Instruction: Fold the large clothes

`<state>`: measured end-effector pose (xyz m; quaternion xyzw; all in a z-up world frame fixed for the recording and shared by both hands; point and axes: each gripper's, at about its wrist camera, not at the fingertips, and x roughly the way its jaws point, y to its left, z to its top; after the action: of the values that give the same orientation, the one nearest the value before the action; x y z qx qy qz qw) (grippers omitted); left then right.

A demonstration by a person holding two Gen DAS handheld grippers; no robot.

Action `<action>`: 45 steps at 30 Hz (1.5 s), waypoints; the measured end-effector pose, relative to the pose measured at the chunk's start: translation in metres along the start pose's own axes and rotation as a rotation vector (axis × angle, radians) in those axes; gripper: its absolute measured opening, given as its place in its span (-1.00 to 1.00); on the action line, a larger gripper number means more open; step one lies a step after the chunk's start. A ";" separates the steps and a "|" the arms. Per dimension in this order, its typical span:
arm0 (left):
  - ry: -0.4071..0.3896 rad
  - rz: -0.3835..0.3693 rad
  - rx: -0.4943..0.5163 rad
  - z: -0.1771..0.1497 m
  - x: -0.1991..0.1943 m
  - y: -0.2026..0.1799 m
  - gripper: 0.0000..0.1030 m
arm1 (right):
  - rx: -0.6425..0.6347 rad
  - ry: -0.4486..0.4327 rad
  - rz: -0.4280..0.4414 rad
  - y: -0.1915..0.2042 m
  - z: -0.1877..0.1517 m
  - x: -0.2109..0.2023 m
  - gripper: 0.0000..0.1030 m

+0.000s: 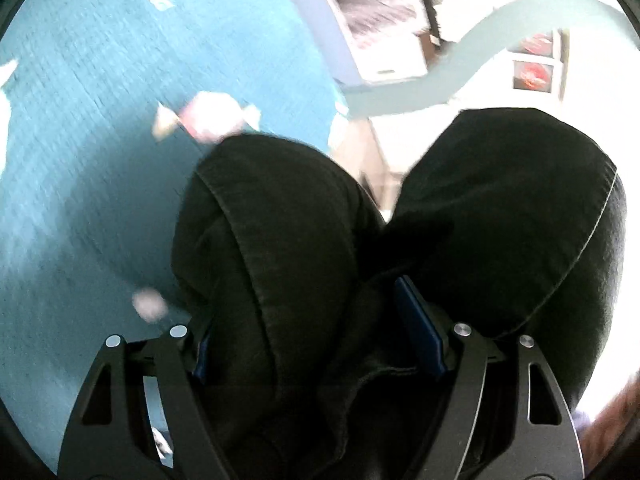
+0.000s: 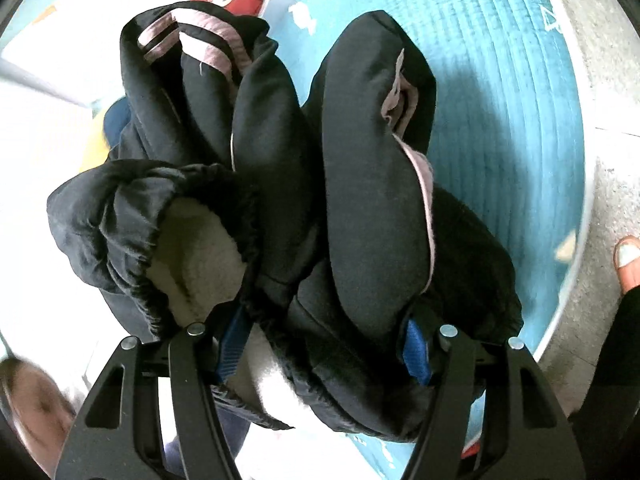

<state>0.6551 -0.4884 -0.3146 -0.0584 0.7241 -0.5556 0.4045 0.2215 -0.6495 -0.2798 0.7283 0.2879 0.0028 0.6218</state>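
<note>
A thick black jacket (image 1: 280, 220) fills the left wrist view in two bulging folds. My left gripper (image 1: 312, 340) is shut on a bunch of its fabric, and one blue pad (image 1: 420, 328) shows against the cloth. In the right wrist view the same jacket (image 2: 368, 168) hangs bunched above the mat, with pink stripes (image 2: 208, 48) and a white fleece lining (image 2: 200, 240) inside an elastic cuff. My right gripper (image 2: 324, 344) is shut on that thick wad. Both jaws stand wide because of the padding between them.
A teal quilted mat (image 1: 100, 140) with small printed figures lies under both grippers, also seen as the mat (image 2: 500, 100). Grey floor (image 2: 608, 80) borders it, with a person's bare foot (image 2: 628, 264) at the edge. Red cloth (image 2: 236, 0) lies far off. Framed pictures (image 1: 532, 74) hang on a bright wall.
</note>
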 end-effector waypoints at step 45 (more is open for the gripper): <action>-0.178 0.772 0.239 -0.033 0.024 -0.056 0.63 | -0.617 -0.128 -0.488 0.096 -0.038 0.113 -0.74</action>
<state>0.5972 -0.4976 -0.2772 0.2171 0.5854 -0.4359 0.6482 0.3416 -0.5737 -0.2240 0.4165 0.3990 -0.1039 0.8103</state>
